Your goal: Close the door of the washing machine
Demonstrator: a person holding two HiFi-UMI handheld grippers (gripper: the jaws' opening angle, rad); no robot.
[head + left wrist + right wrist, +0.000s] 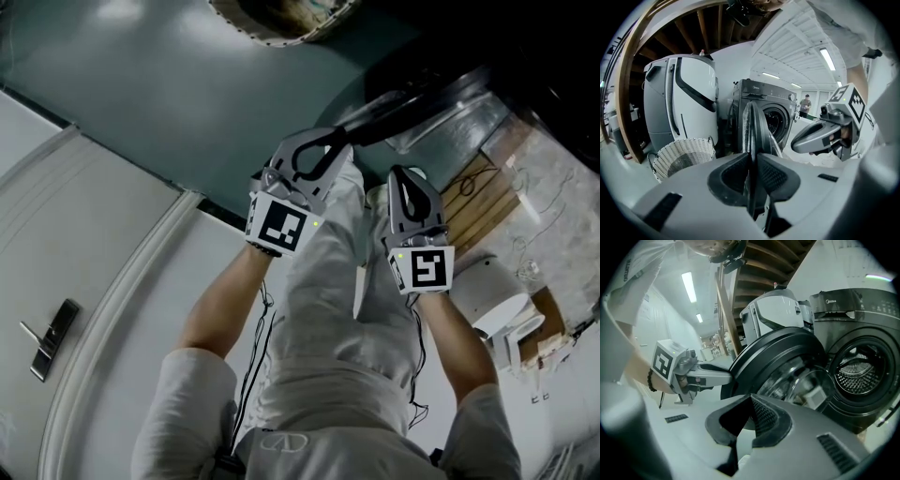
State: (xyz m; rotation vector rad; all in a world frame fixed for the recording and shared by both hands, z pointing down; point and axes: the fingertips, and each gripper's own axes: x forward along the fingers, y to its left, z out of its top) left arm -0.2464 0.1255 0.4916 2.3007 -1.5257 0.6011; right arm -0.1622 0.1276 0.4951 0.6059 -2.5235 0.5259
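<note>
A dark front-loading washing machine (771, 96) (855, 305) stands with its round door (757, 124) (785, 357) (403, 103) swung out. The drum (855, 373) shows through the opening. My left gripper (752, 161) (337, 141) (725, 377) is shut on the door's outer rim, which runs edge-on between its pads. To its right my right gripper (749, 401) (405, 173) (794, 143) hangs shut and empty. It faces the door's inner side with the glass bowl (806, 380), and I cannot tell whether it touches it.
A white wicker basket (682, 157) sits on the floor left of the machine, below a tall white appliance (686, 98). A person (805, 105) stands far off behind. A wooden pallet (483, 192) and a white object (492, 300) lie at my right; my legs are between the grippers.
</note>
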